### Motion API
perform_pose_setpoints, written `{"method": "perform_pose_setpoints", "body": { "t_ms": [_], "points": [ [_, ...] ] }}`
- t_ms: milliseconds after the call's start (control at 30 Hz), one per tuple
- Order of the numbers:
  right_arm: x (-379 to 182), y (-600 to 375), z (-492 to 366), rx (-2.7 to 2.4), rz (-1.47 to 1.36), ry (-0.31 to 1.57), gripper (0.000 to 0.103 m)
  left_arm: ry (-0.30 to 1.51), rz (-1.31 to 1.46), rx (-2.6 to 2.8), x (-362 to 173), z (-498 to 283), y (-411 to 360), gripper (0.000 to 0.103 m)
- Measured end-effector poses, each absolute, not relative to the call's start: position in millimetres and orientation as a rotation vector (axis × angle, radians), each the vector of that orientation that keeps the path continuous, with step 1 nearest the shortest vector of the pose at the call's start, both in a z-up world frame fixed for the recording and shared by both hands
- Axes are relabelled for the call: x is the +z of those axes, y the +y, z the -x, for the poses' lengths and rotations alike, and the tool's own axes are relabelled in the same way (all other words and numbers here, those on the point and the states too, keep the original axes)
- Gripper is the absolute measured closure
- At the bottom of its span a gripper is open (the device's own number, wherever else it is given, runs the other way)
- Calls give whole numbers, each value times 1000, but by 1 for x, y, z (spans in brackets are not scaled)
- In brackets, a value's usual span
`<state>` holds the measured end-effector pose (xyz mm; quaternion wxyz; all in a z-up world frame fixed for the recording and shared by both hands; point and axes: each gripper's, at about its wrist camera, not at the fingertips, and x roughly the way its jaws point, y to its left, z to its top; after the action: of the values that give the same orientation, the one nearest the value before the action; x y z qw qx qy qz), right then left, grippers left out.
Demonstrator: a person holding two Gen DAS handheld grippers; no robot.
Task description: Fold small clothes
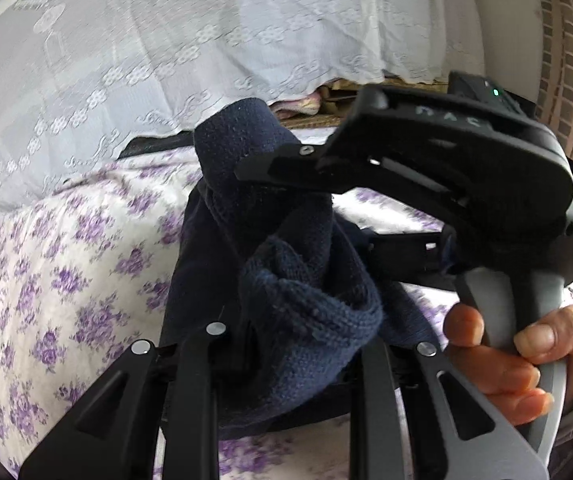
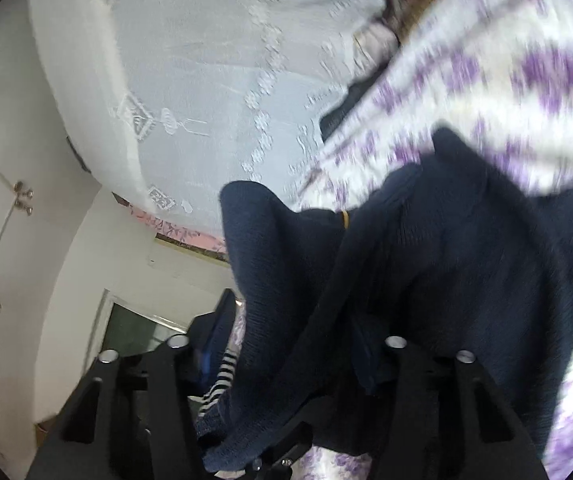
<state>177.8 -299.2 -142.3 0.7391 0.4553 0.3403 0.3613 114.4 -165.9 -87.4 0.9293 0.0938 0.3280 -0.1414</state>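
Sweater (image 1: 310, 312) hangs mid-fold over the bedsheet (image 1: 66, 280), seemingly pinched by both the left gripper (image 1: 286, 360) and right gripper (image 1: 286, 160); next, lay it flat.

The knitted garment (image 1: 310, 304) is dark navy blue. The bedsheet (image 1: 66, 280) is white with a purple floral print. The curtain (image 1: 158, 40) is white lace with embroidered motifs. The right gripper (image 1: 258, 168) is black with a grey handle.
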Motion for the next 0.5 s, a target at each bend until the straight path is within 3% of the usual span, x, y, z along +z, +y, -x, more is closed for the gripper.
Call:
{"method": "perform_pose_setpoints", "body": {
  "t_ms": [100,267,367,500],
  "points": [
    [-136,-324,-177,774,-1006,715,64,662,-196,-323,-81,-114,-184,82],
    [-156,-359,-180,684,-1028,750,66,690,-231,-361,-95,-122,-221,77],
    [-180,-374,-187,562,-1010,825,67,735,-287,-354,-116,-126,-241,68],
    [-211,-384,-190,479,-1050,906,73,764,-323,-381,-125,-120,-242,46]
  ]
}}
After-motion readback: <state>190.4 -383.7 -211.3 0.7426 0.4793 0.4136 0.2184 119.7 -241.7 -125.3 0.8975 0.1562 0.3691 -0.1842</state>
